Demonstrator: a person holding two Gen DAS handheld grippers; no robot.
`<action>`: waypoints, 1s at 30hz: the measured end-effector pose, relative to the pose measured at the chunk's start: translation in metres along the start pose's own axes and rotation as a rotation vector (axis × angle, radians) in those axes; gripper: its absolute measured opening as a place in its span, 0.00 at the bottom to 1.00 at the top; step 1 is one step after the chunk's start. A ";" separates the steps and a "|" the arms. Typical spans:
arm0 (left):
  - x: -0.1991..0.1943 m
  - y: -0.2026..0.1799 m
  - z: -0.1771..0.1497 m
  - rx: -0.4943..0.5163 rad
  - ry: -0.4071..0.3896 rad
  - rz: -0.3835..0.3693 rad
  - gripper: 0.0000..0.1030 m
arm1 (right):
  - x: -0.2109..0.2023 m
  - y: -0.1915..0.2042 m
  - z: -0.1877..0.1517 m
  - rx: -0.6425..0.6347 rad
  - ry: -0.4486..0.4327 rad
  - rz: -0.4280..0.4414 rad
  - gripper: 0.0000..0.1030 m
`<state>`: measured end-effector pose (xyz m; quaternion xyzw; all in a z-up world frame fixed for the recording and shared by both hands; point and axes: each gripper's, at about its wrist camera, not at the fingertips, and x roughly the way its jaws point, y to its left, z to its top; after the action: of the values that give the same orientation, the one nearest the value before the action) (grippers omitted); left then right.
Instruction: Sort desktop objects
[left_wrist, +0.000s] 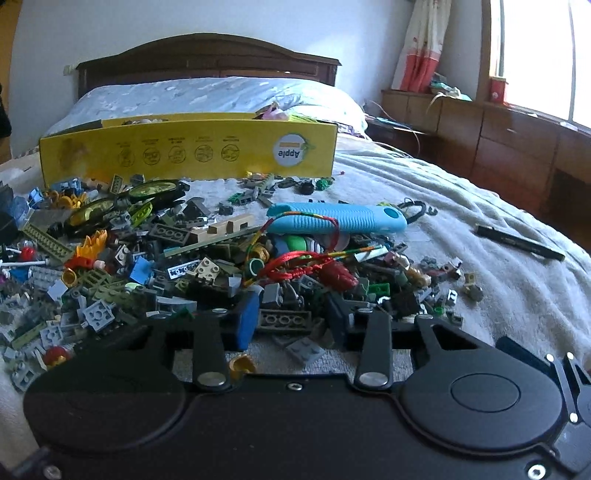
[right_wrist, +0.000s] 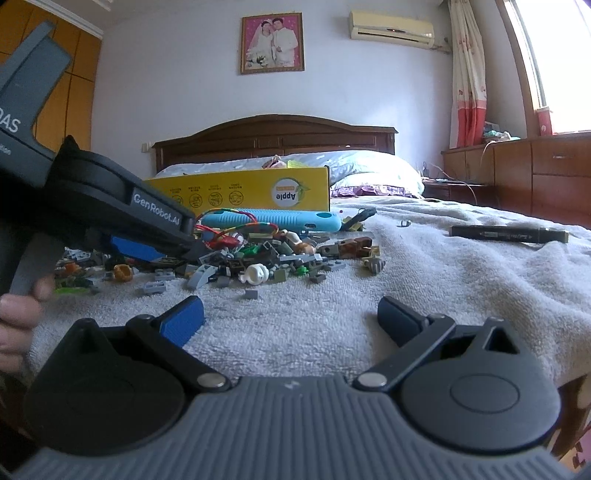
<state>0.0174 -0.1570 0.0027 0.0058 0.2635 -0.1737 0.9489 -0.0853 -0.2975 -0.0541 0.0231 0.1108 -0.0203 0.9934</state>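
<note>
1. Left wrist view: the left gripper (left_wrist: 291, 325) is nosed into the near edge of the brick pile (left_wrist: 155, 266) on the white blanket (left_wrist: 461, 221); its fingers stand part-spread either side of a dark grey brick (left_wrist: 284, 320), and whether the pads press on it cannot be told
2. Right wrist view: the right gripper (right_wrist: 291, 325) hovers over bare blanket near the pile, fingers spread wide, nothing between them
3. Task items: the pile lies left and centre; a blue ribbed case (left_wrist: 336, 218) rests on its far side with a red cord (left_wrist: 295, 267) draped over the bricks; a black marker (left_wrist: 519, 242) lies well apart to the right; the yellow box (left_wrist: 188, 151) stands at the far side
4. Risk: the brick sits among loose neighbours, so the pads may catch two pieces or squeeze it out sideways
5. Risk: the cord lies close beyond the fingers; snagging it would likely drag bricks along on lifting
</note>
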 end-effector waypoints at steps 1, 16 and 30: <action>0.001 0.000 -0.001 0.009 0.005 -0.004 0.38 | 0.000 0.000 0.000 -0.002 -0.001 -0.002 0.99; -0.006 0.005 -0.012 -0.019 0.001 -0.001 0.51 | -0.005 0.005 -0.003 -0.026 -0.012 -0.029 0.99; -0.010 0.002 -0.011 0.036 -0.007 -0.010 0.29 | -0.005 0.008 -0.006 -0.038 -0.029 -0.045 0.99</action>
<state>0.0047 -0.1510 -0.0020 0.0212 0.2572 -0.1832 0.9486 -0.0917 -0.2885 -0.0588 0.0016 0.0971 -0.0408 0.9944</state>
